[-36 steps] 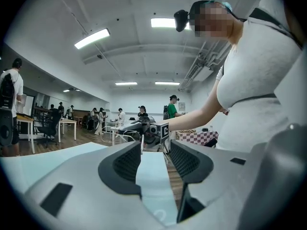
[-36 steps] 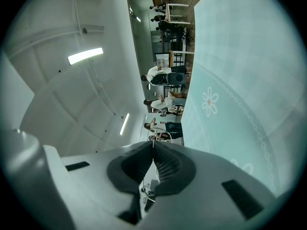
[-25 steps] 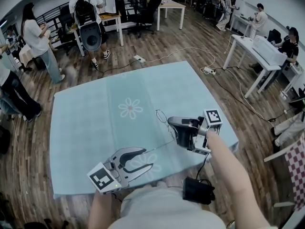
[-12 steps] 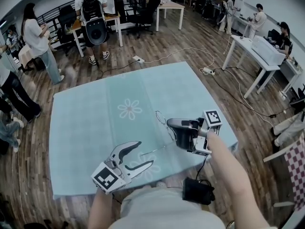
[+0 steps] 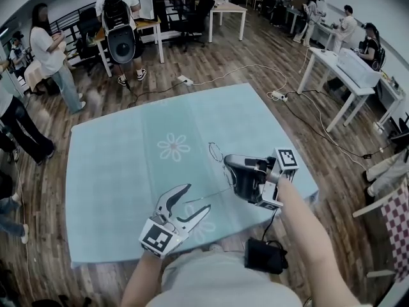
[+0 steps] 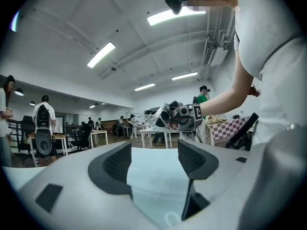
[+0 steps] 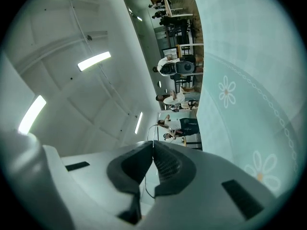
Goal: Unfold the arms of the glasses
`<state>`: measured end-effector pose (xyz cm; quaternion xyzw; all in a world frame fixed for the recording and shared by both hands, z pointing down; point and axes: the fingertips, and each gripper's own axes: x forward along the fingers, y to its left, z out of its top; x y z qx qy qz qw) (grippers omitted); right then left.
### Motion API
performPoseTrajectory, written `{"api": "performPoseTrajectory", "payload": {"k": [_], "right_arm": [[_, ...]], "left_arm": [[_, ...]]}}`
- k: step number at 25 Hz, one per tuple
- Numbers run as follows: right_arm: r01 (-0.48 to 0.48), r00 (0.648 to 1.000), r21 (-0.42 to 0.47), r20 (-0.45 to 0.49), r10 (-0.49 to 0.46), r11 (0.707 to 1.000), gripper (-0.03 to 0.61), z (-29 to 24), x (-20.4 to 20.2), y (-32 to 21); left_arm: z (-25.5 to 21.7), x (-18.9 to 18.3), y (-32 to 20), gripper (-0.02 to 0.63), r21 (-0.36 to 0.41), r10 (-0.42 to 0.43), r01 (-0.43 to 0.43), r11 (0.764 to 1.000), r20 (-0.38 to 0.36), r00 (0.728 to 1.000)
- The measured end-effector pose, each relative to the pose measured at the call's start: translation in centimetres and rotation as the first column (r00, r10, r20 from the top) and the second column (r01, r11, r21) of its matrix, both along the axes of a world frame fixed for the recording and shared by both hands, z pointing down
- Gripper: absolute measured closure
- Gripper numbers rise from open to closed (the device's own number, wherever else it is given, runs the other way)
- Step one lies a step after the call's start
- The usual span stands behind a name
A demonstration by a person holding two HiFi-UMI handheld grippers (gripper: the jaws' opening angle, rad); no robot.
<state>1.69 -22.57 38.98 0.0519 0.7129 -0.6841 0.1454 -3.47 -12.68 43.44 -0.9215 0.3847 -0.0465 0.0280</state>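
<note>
- Count: two grippers, one pair of glasses, one cloth-covered table.
- Left gripper: jaws stand wide apart, have just been opening, nothing between them. It is low over the near edge of the blue cloth.
- Glasses: thin wire frame, held above the cloth right of centre. One arm trails toward the left gripper; the second arm is too fine to make out.
- Right gripper: jaws pinched together on the wire frame.
- Bare cloth lies to the far side and left.

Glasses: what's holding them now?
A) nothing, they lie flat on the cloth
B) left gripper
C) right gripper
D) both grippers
C: the jaws of the right gripper are shut on the thin frame of the glasses; those of the left gripper have just been opening, with nothing between them.
</note>
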Motion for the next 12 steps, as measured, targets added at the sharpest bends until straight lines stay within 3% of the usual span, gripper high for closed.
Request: {"api": "performPoseTrajectory", "payload": {"k": [12], "right_arm": [[-0.097,0.994,-0.076,0.04,0.1,0.992,0.566,0.6,-1.1,-0.8]], "left_arm": [[-0.7,1.3,-3.8,0.316,0.062,-0.134,0.138,0.989,-0.07,0.989]]}}
